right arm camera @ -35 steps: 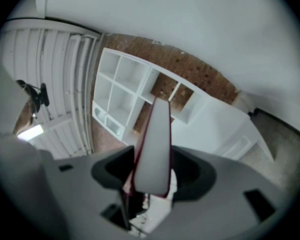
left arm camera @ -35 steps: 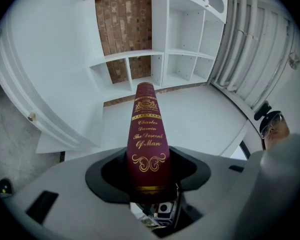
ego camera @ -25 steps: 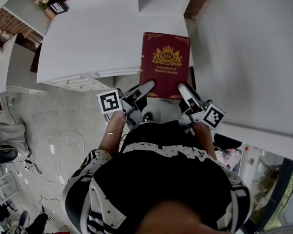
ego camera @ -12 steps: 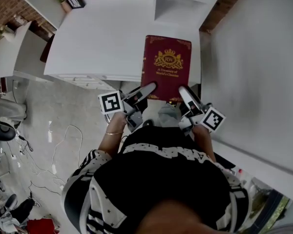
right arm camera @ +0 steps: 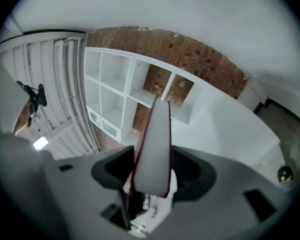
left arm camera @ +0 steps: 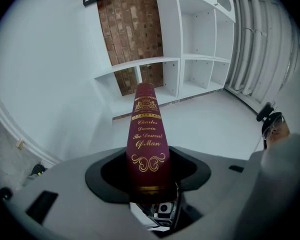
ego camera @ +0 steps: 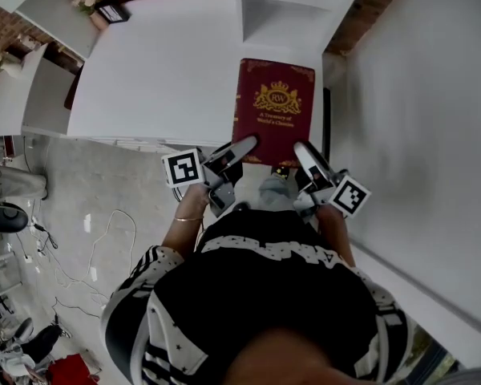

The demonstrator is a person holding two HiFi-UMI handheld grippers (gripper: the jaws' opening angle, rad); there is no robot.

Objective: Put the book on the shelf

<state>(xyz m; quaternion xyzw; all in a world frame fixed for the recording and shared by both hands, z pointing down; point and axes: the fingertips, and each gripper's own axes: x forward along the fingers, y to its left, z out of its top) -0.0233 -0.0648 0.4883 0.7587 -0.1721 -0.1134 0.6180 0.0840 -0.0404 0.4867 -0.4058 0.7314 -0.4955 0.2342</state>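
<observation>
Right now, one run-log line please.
book: held level, cover up | left claw: shut on spine | right claw: shut on page edge | shelf: ahead, book not in it yet

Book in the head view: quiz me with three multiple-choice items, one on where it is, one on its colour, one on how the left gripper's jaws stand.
1. Where is the book?
A) Held by the left gripper and the right gripper, short of the shelf
B) Standing in a compartment
C) Lying on the floor

2. What colour is its cover?
A) Green
B) Plain white
C) Dark red with gold print

3. How do the left gripper's jaws stand?
A) Open and empty
B) Shut on the book's spine
C) Shut on a cable

Answers:
1 A: the head view shows each gripper clamping a near corner of the book, with the shelf beyond it.
2 C: the cover is dark red with a gold crest.
3 B: the left gripper view shows the spine wedged between the jaws.
</observation>
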